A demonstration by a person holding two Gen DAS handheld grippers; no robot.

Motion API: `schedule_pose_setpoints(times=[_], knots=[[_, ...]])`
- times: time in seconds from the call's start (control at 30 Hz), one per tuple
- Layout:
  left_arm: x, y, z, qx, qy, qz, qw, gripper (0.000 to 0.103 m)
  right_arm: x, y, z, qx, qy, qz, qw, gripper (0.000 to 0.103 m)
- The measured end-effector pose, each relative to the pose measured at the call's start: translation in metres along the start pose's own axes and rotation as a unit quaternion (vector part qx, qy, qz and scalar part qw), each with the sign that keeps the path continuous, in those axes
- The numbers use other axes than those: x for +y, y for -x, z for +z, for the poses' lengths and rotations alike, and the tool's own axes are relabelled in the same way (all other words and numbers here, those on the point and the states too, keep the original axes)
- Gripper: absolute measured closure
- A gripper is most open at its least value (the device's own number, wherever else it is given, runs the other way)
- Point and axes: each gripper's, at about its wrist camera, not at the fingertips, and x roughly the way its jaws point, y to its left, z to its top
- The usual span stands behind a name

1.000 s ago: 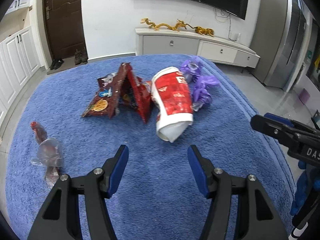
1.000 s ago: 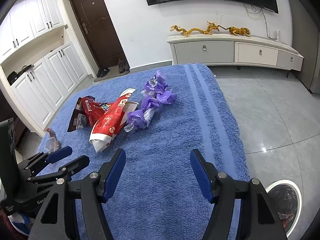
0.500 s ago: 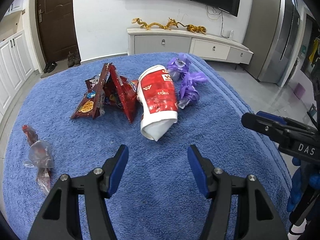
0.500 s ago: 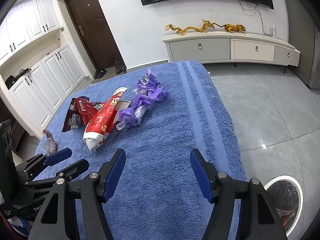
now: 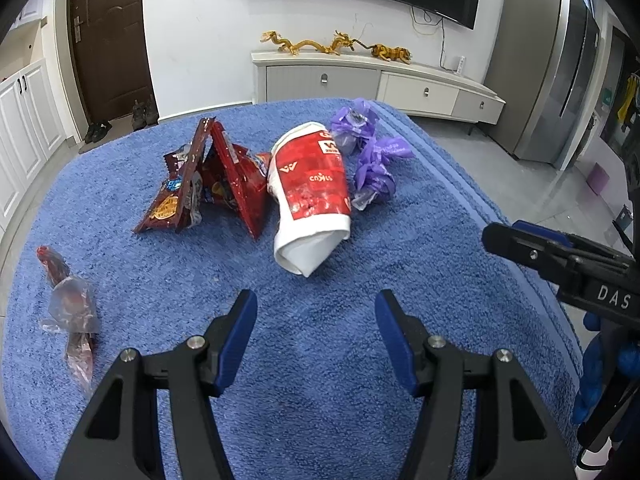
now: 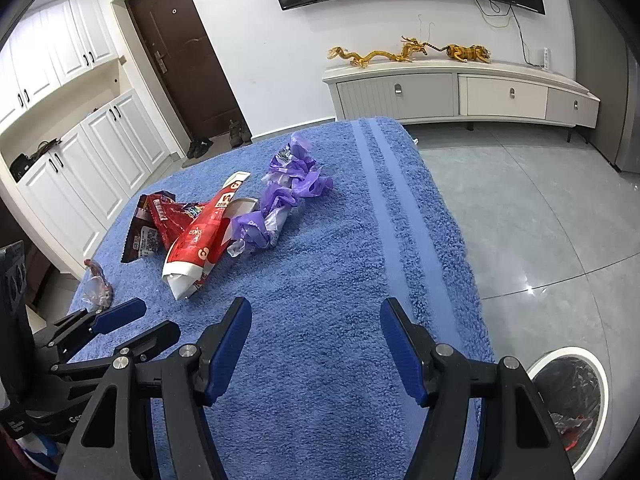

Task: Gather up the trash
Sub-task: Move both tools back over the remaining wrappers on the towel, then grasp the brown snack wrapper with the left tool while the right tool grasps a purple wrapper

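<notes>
A crushed red and white paper cup (image 5: 310,188) lies on the blue towel (image 5: 320,360), just ahead of my open, empty left gripper (image 5: 316,312). Red snack wrappers (image 5: 212,178) lie to its left, purple plastic bags (image 5: 370,156) to its right, and a clear crumpled wrapper (image 5: 70,312) at the far left. In the right wrist view my right gripper (image 6: 316,316) is open and empty over the towel, with the cup (image 6: 198,246), the wrappers (image 6: 156,226) and the purple bags (image 6: 280,204) ahead on the left. The left gripper (image 6: 120,328) shows at lower left.
A round white-rimmed trash bin (image 6: 568,396) with trash inside stands on the grey floor at the lower right, beside the towel's right edge. A white sideboard (image 6: 460,92) with golden dragon figures stands against the far wall. The right gripper (image 5: 560,264) shows at the right of the left wrist view.
Both grippers have drawn back slightly and shifted; the trash pile sits a little further away and more central in the left wrist view. Both grippers stay open. No trash moved.
</notes>
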Motion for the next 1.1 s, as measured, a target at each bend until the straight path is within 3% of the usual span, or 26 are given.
schedule_pose_setpoints(times=[0.47, 0.67, 0.83, 1.03, 1.1], knots=[[0.035, 0.0, 0.002, 0.007, 0.034, 0.008, 0.9994, 0.044, 0.005, -0.012, 0.024, -0.007, 0.012, 0.014, 1.0, 0.038], [0.076, 0.01, 0.022, -0.011, 0.08, 0.008, 0.9967, 0.044, 0.016, -0.038, 0.042, -0.003, 0.02, 0.046, 0.999, 0.038], [0.098, 0.01, 0.042, -0.018, 0.107, -0.014, 0.9939, 0.044, 0.019, -0.065, 0.051, 0.01, -0.004, 0.077, 0.997, 0.038], [0.104, -0.002, 0.065, -0.029, 0.101, 0.005, 0.9944, 0.045, 0.019, -0.083, 0.056, 0.017, -0.026, 0.092, 0.995, 0.038], [0.103, -0.009, 0.067, -0.021, 0.096, 0.004, 0.9951, 0.05, 0.018, -0.087, 0.057, 0.022, -0.027, 0.092, 0.995, 0.038]])
